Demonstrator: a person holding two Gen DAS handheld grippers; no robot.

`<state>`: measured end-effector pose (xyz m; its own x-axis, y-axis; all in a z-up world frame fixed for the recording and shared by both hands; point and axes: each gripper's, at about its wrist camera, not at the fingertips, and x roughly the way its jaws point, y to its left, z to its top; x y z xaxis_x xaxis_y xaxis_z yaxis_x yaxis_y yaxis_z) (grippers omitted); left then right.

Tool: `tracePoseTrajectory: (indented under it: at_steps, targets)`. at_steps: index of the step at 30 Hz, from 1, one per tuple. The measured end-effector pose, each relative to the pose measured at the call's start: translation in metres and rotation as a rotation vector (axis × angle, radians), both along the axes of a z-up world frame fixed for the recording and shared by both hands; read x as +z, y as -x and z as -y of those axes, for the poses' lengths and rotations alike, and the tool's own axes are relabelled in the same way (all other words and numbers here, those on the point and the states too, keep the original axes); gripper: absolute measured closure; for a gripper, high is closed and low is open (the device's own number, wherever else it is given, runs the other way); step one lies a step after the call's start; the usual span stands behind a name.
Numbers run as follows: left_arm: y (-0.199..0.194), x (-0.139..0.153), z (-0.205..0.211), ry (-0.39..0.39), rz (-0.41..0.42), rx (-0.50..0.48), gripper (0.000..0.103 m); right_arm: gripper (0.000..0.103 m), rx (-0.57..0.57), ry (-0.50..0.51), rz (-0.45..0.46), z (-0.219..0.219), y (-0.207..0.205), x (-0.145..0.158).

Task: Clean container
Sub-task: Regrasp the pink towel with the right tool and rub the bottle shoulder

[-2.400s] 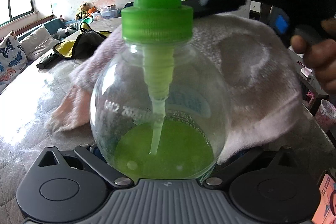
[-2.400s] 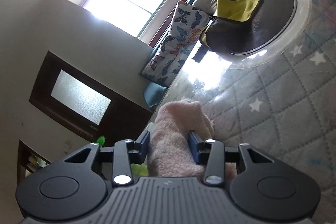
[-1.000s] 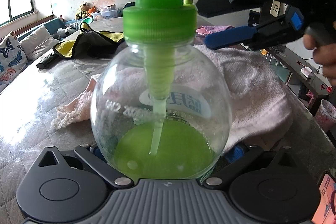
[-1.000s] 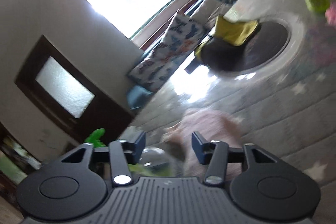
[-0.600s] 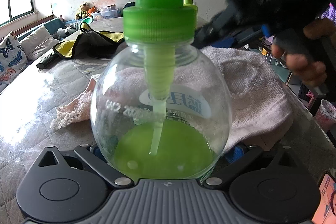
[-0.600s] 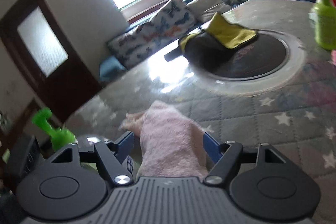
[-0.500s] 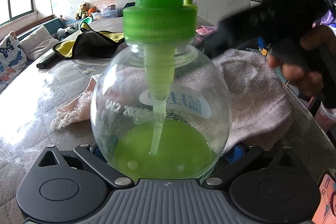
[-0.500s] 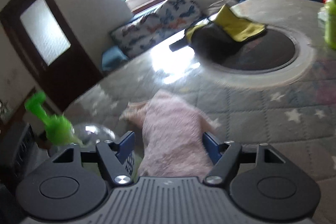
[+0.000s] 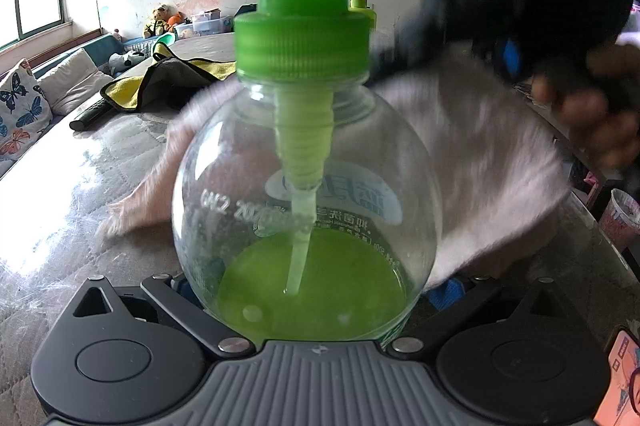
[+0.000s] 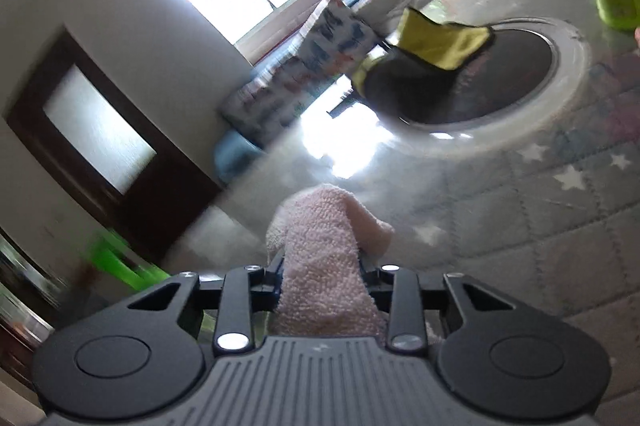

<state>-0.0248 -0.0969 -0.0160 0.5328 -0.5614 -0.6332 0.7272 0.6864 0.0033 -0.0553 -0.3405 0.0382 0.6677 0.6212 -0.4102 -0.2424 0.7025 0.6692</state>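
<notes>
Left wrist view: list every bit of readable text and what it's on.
"CAC2 20": raised characters on the clear soap bottle; the rest runs behind the pump tube, unreadable.
Blue and white label on the bottle's far side: large characters seen mirrored through the glass, not readable.
Small print lines under that label: mirrored, too small to read.
Nothing else legible.

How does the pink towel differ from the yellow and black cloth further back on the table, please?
The pink towel is clamped in the right gripper and lifted behind the soap bottle; the yellow and black cloth lies loose, held by nothing. The pink towel is one pale colour, the cloth two-toned. Both are soft, crumpled fabric.
</notes>
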Motion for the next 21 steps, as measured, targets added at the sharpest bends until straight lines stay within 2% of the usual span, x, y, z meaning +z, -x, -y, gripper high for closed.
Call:
tracePoseTrajectory:
  at_steps: [2, 4, 10, 15, 21]
  targets:
    - [0.000, 0.000, 0.000, 0.000, 0.000, 0.000, 0.000, 0.072, 0.027, -0.110, 0.026, 0.003, -0.001, 0.011]
    - [0.000, 0.000, 0.000, 0.000, 0.000, 0.000, 0.000, 0.072, 0.054, -0.194, 0.014, 0.002, -0.007, 0.013]
    - [0.000, 0.000, 0.000, 0.001, -0.001, 0.000, 0.000, 0.071, 0.059, -0.337, -0.097, -0.001, -0.025, -0.025]
    - [-0.001, 0.000, -0.001, 0.000, -0.001, 0.000, 0.000, 0.071, 0.031, -0.267, -0.146, 0.002, -0.033, -0.041]
    - [-0.001, 0.000, -0.002, -0.014, -0.002, 0.022, 0.000, 0.071, 0.016, -0.132, -0.177, 0.002, -0.028, -0.047]
